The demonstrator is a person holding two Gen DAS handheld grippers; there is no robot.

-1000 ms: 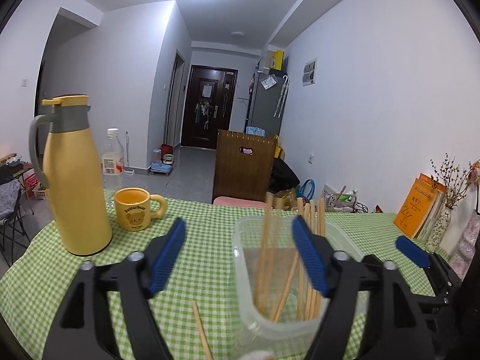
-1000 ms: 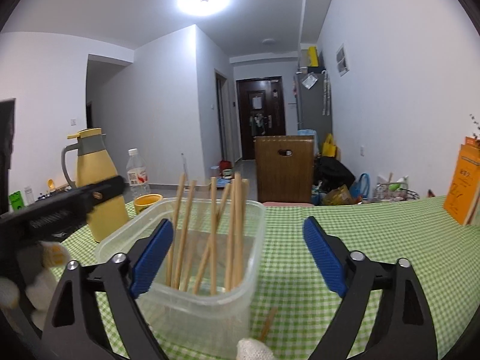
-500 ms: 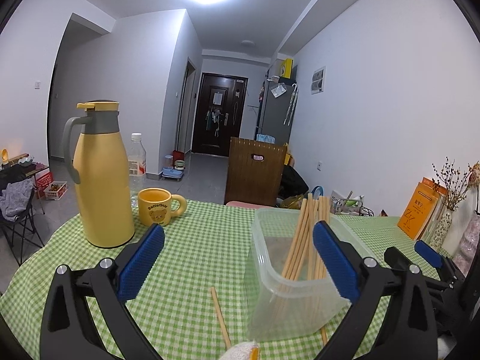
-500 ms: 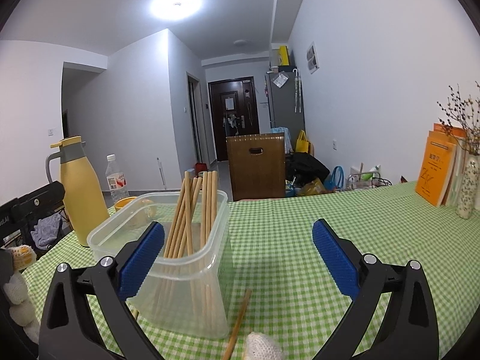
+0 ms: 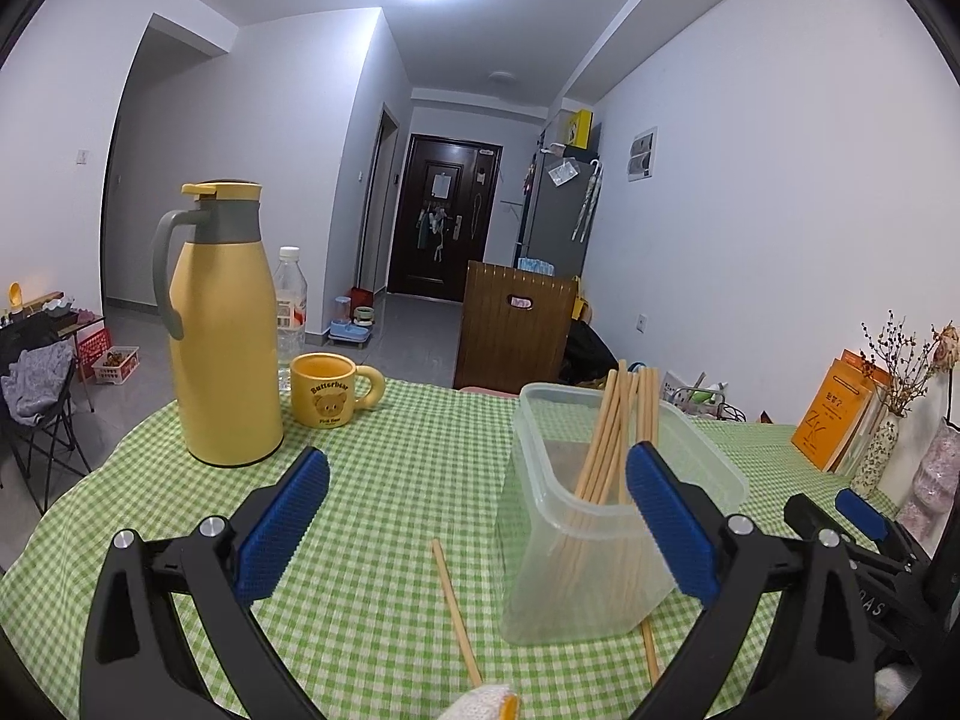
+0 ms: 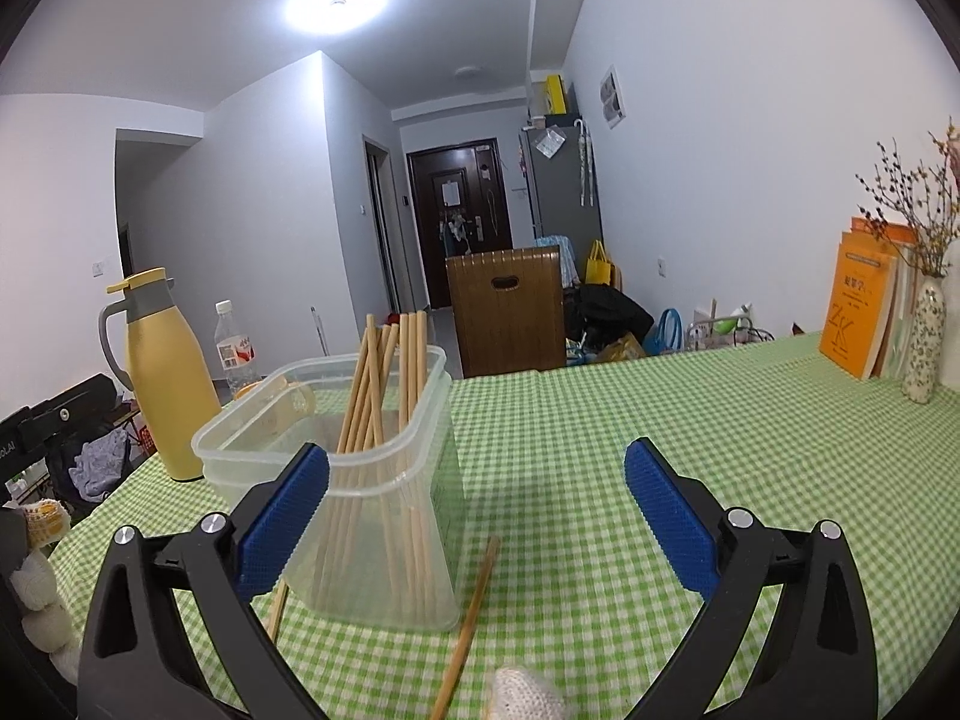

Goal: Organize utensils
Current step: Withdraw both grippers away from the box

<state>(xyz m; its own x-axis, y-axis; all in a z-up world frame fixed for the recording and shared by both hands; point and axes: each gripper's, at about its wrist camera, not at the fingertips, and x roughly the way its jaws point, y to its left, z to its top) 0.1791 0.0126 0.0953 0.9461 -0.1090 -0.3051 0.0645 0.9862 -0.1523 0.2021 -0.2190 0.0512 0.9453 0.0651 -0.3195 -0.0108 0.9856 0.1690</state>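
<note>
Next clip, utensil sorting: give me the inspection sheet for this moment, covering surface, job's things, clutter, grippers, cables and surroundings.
Surface: green checked tablecloth, flat.
Job's things: clear plastic container stands upright with a bundle of chopsticks leaning inside; two loose chopsticks lie on the cloth, one on each side of it, and.
Clutter: yellow jug, water bottle, bear mug, orange books, vase with dried twigs.
Grippers: left gripper open, empty; right gripper open, empty.
Cables: nothing seen on the table.
Surroundings: wooden chair, dark door, ceiling light on.
</note>
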